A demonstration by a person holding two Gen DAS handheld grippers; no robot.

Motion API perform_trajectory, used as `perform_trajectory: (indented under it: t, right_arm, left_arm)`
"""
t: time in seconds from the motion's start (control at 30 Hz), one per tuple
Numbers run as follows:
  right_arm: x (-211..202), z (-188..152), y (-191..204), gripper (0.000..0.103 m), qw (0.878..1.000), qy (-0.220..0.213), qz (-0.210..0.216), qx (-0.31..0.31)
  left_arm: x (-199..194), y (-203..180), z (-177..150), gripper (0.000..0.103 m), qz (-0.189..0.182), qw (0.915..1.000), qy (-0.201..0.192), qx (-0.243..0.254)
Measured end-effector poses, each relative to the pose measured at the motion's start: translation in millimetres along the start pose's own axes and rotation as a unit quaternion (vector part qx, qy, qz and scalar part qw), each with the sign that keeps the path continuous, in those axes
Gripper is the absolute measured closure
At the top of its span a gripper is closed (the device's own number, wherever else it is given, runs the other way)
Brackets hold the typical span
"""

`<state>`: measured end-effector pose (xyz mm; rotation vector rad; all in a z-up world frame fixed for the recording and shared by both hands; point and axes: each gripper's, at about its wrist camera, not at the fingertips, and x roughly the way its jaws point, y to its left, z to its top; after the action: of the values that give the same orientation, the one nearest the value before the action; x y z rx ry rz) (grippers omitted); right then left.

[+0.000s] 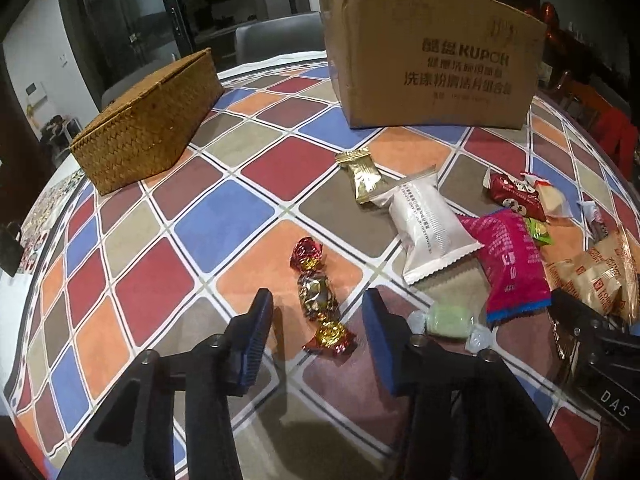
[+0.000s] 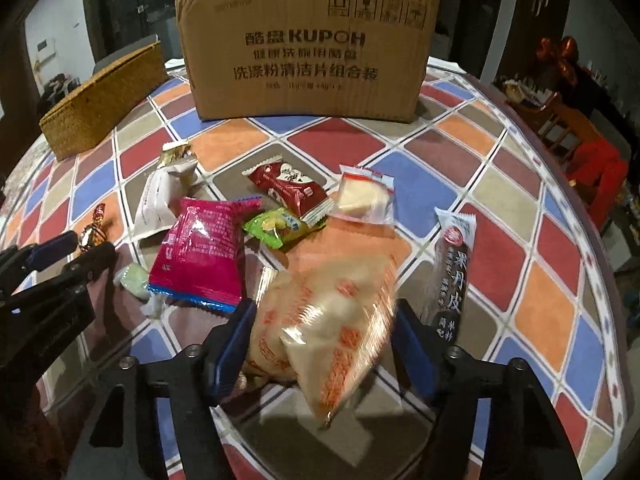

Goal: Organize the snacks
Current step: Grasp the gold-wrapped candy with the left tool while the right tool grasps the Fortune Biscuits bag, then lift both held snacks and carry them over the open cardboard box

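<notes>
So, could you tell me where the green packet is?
In the right wrist view, the green packet lies mid-table between the pink packet and red packet.

Dim indoor light, dark background; strong fisheye bending at edges; motion blur on clear bag (image 2: 324,328); soft shadows.

Bare tablecloth (image 1: 224,216) lies open toward ten o'clock, up to the wicker basket (image 1: 148,124) — at twelve the cardboard box (image 2: 308,48) blocks; snack packets (image 2: 280,200) crowd the middle.
</notes>
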<state>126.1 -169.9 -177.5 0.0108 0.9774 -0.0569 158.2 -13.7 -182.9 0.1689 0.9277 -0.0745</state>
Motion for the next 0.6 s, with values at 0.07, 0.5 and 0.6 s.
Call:
perform_trajectory:
  t: [0.07, 0.5, 0.6]
  right_arm:
    - [0.7, 0.7, -1.1, 0.043, 1.0, 0.0, 0.008, 0.002]
    - [-3.7, 2.8, -7.4, 0.06, 0.999, -0.009, 0.028, 0.02]
    - [-8.8, 4.2, -6.6, 0.06, 0.999, -0.016, 0.026, 0.016]
  left_arm:
    - [0.5, -0.7, 0.6, 0.065, -0.006, 1.0, -0.001, -0.001]
    - [-2.6, -3.6, 0.8, 0.084, -0.037, 0.9993, 0.002, -0.003]
    - [-7.0, -2.8, 1.3, 0.084, -0.037, 0.9993, -0.004, -0.003]
